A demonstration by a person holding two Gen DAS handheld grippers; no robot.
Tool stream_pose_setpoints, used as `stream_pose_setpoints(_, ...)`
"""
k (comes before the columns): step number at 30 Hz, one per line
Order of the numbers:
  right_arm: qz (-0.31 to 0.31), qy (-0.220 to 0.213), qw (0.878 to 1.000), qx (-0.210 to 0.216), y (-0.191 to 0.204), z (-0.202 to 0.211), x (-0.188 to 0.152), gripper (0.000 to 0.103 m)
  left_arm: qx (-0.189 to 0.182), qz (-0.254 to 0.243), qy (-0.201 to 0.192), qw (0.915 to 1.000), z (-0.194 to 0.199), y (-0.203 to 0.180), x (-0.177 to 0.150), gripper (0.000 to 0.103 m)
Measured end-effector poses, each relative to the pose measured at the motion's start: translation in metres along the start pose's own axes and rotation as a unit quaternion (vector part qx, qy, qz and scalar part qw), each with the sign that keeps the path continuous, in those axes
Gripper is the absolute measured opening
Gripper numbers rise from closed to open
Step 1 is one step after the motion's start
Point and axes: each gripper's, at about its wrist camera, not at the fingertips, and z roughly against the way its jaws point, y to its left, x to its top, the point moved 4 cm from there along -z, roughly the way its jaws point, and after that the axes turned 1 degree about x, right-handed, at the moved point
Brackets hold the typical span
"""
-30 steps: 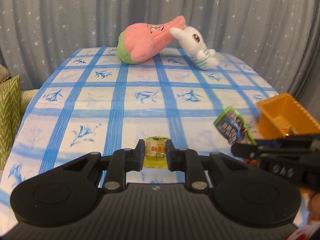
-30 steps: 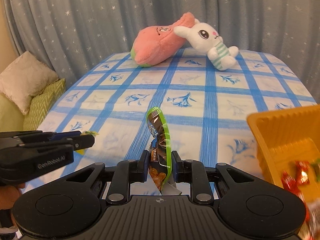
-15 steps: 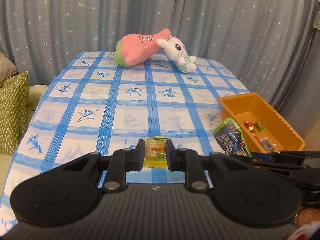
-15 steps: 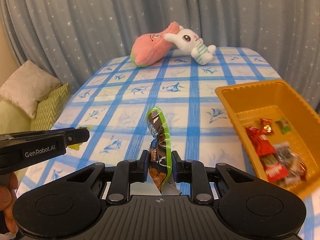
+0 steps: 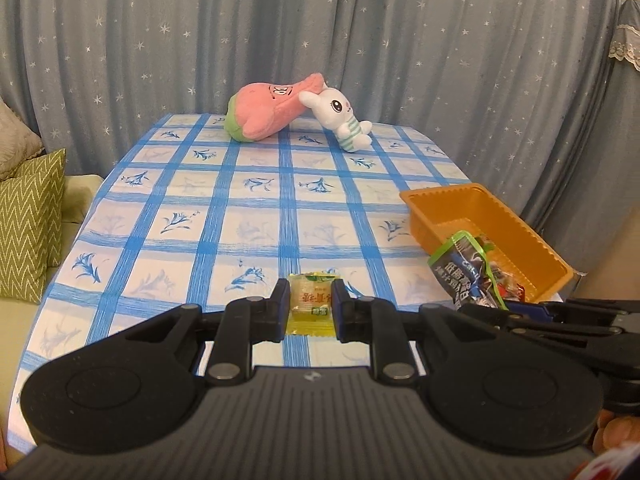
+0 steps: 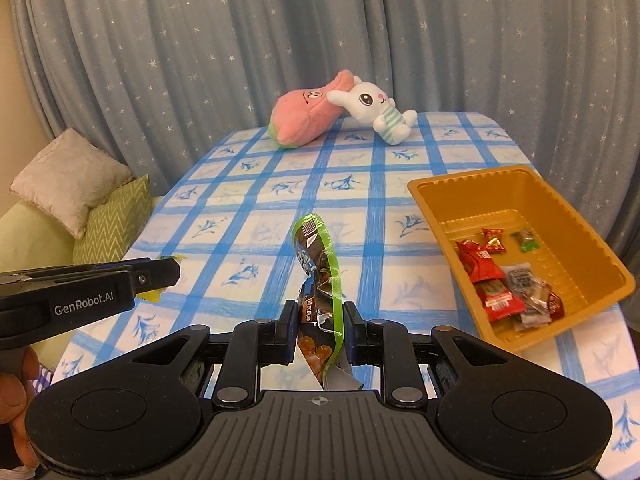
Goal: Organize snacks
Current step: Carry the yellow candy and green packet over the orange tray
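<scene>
1. Left claw pinches a small yellow candy packet flat between its pads, label facing up, so the light wrapper cannot slip out while it is carried above the counter.
2. Right claw is clamped on a dark snack pouch with a green edge, gripped near its lower end; the pouch stands upright and sags a little, as a soft bag does when held low.
3. An orange tray sits at the right edge of the counter and already holds several wrapped snacks, red ones and a clear one among them. It looks like the collecting place, which explains why both packets are held off the cloth.
4. Neither packet is over the tray: from the right wrist view the pouch is left of it, and the candy is further left again.
5. A pink plush and a white rabbit plush lean together at the far end, well apart from the work.
6. My judgement: the pouch goes in first, being nearer.
</scene>
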Motion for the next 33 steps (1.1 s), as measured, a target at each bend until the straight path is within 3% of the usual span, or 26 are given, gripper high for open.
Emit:
stream_pose_setpoints(14, -0.001, -0.009, 1.000, -0.012, -0.010, 0.030, -0.010, 0.023, -0.009, -0.010, 0.003, 0.9999, 0.013, -0.024, -0.008, 0.019)
stream_pose_setpoints(33, -0.030, -0.026, 0.999, -0.037, -0.046, 0.048, -0.002, 0.023, -0.041, -0.043, 0.005, 0.9982, -0.001, -0.069, 0.002, 0.019)
